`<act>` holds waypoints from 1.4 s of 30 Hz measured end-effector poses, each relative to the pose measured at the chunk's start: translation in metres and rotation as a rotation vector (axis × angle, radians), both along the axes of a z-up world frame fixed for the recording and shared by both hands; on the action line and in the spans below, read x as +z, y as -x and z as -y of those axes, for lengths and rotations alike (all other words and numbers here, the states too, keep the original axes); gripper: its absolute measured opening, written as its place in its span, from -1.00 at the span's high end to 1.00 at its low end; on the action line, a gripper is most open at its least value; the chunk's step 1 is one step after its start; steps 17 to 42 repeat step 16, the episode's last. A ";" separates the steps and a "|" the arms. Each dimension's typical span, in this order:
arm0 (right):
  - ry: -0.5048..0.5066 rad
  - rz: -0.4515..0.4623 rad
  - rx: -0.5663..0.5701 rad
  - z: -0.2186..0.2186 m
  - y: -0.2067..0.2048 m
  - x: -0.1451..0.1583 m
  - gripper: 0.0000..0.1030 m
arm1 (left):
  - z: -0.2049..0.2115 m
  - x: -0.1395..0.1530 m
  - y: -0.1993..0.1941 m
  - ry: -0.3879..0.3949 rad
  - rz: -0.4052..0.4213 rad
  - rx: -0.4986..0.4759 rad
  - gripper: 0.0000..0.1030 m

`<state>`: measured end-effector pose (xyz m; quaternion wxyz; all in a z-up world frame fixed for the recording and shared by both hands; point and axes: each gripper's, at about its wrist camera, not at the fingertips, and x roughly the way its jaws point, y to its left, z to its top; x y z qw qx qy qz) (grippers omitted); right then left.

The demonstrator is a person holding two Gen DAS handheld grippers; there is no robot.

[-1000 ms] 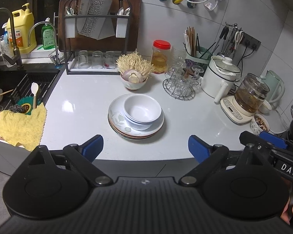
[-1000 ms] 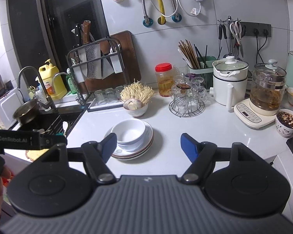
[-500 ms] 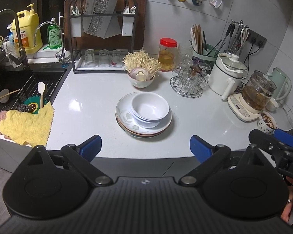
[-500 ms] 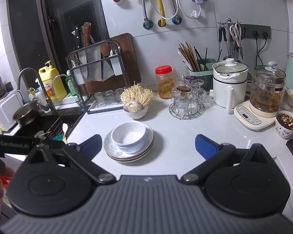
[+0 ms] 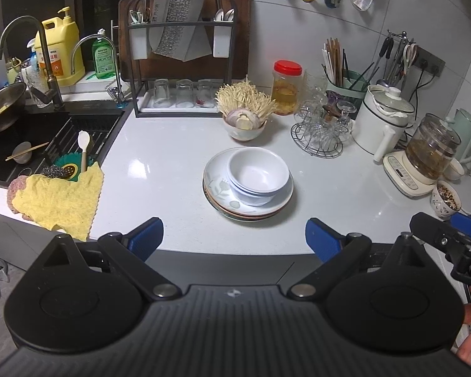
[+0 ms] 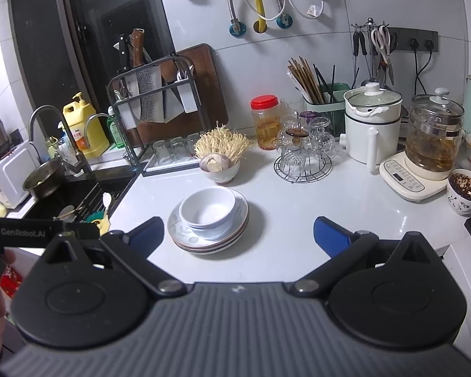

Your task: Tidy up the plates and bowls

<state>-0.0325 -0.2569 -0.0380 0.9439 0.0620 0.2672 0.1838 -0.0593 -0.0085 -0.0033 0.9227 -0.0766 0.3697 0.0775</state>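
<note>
Near the front middle of the white stone counter [image 5: 160, 169]: a nested pair of white ceramic bowls [image 5: 258, 176] seated on a stack of shallow round plates [image 5: 216, 188], top plate pale with a leaf print, brownish rims showing below. Same bowls [image 6: 208, 212] and plates [image 6: 235, 235] low and left of centre in the right wrist view. Just behind the stack, a small cream bowl of enoki mushrooms and sliced onion [image 5: 244, 122]. Further back, a black wire rack with cleaver and upturned glasses [image 5: 179, 62], a red-lidded jar [image 5: 286, 87], a wire stand of crystal glasses [image 5: 322, 128]. To the right, a white electric pot [image 5: 384, 119] and a glass kettle on a cream base [image 5: 424, 157]. To the left, a dark sink [image 5: 31, 144] with a yellow cloth [image 5: 56, 201] draped over its edge.

Left gripper [image 5: 234, 235] held short of the counter edge, blue pads wide apart, nothing between. Right gripper [image 6: 238, 234] likewise spread to the full, empty, well apart from the stack.
</note>
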 end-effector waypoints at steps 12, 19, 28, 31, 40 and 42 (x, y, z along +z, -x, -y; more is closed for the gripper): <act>0.004 -0.026 0.014 -0.003 -0.007 -0.003 -1.00 | 0.000 0.000 0.001 -0.012 0.011 0.005 -0.92; 0.008 -0.027 0.012 -0.005 -0.007 -0.003 -1.00 | -0.001 0.000 0.003 -0.018 0.016 0.008 -0.92; 0.008 -0.027 0.012 -0.005 -0.007 -0.003 -1.00 | -0.001 0.000 0.003 -0.018 0.016 0.008 -0.92; 0.008 -0.027 0.012 -0.005 -0.007 -0.003 -1.00 | -0.001 0.000 0.003 -0.018 0.016 0.008 -0.92; 0.008 -0.027 0.012 -0.005 -0.007 -0.003 -1.00 | -0.001 0.000 0.003 -0.018 0.016 0.008 -0.92; 0.008 -0.027 0.012 -0.005 -0.007 -0.003 -1.00 | -0.001 0.000 0.003 -0.018 0.016 0.008 -0.92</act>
